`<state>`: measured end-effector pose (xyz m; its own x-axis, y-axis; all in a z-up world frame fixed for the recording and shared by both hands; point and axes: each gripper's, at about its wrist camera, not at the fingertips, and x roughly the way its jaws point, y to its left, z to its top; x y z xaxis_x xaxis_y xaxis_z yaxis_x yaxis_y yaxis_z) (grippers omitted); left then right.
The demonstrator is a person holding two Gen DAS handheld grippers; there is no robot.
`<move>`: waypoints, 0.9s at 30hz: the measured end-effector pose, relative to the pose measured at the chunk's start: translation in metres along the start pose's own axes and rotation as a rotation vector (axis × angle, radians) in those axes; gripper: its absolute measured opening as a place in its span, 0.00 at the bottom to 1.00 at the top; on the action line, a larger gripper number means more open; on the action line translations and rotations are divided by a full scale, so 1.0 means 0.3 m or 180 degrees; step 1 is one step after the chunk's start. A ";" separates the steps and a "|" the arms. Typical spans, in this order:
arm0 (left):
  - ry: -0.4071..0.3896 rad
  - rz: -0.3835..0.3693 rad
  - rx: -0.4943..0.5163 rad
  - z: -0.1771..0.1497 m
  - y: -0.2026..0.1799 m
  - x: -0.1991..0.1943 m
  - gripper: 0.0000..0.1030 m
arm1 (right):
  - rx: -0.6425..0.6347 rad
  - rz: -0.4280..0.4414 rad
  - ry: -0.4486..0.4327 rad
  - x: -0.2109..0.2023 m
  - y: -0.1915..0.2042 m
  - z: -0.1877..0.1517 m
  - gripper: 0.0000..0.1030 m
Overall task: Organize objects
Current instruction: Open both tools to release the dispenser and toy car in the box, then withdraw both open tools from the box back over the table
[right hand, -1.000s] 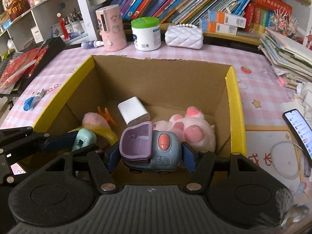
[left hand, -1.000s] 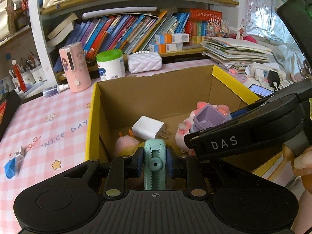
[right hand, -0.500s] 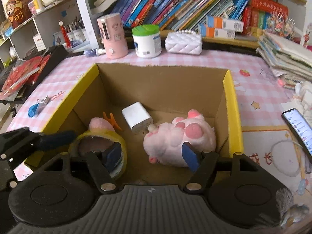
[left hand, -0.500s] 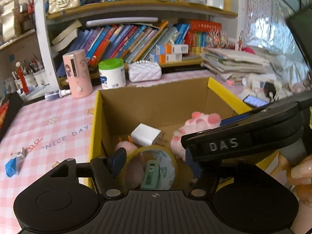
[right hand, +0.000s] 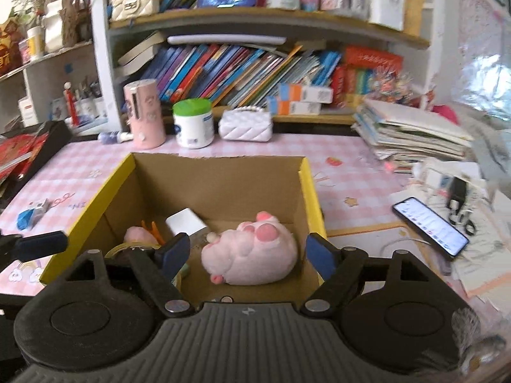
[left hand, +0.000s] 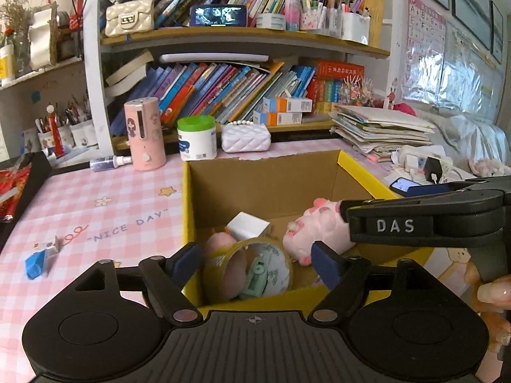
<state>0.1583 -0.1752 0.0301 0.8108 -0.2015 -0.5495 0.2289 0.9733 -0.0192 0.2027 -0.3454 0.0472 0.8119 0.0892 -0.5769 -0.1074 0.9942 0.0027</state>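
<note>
Left wrist view: one open cardboard box (left hand: 274,188), brown corrugated walls with yellow rim bands, on a pink gingham tablecloth (left hand: 95,210). Inside, counted: one pink plush paw (left hand: 316,229), soft and rounded; one white charger block (left hand: 248,225), hard-edged cube; one roll of yellowish tape (left hand: 249,268), ring-shaped with glossy film; one mint-green clip (left hand: 255,276) lying within the ring; one pale pink round plush (left hand: 220,242) behind the roll. Left gripper (left hand: 255,260) held over the box's near wall, its two blue-padded jaws opening, nothing clamped; the tape roll shows in the gap but the pads stand off it. On the cloth to the left, one small blue-and-white object (left hand: 40,257), too small to identify.

Behind the box: one pink cylinder (left hand: 145,134), one white tub with green lid (left hand: 196,137), one white quilted purse (left hand: 246,137) with pearl handle.

Right wrist view, somewhat blurred: same box (right hand: 220,175). Right gripper (right hand: 246,253) above the near wall, jaws opening, grasping nothing; the plush paw (right hand: 252,255) lies on the floor between the pads, untouched. Charger (right hand: 186,225) behind it; one orange clip (right hand: 153,229) beside the pink plush. One phone (right hand: 429,226), screen lit, flat on the table right of the box
</note>
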 end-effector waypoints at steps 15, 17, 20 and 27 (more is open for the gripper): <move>0.0184 0.0078 0.0037 -0.136 0.117 -0.135 0.85 | 0.0154 -0.0538 0.0008 -0.152 0.152 -0.158 0.84; 0.0226 0.0076 0.0045 -0.160 0.135 -0.155 0.85 | 0.0164 -0.0553 0.0088 -0.157 0.177 -0.181 0.84; 0.0302 0.0107 0.0078 -0.193 0.160 -0.180 0.85 | 0.0193 -0.0571 0.0209 -0.166 0.215 -0.216 0.84; 0.0483 0.0189 0.0046 -0.271 0.241 -0.241 0.86 | 0.0196 -0.0535 0.0394 -0.200 0.318 -0.286 0.86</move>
<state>0.0723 -0.0814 0.0006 0.7327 -0.1236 -0.6693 0.1915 0.9811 0.0285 0.0944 -0.2611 0.0120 0.7384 -0.0824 -0.6693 0.0620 0.9966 -0.0543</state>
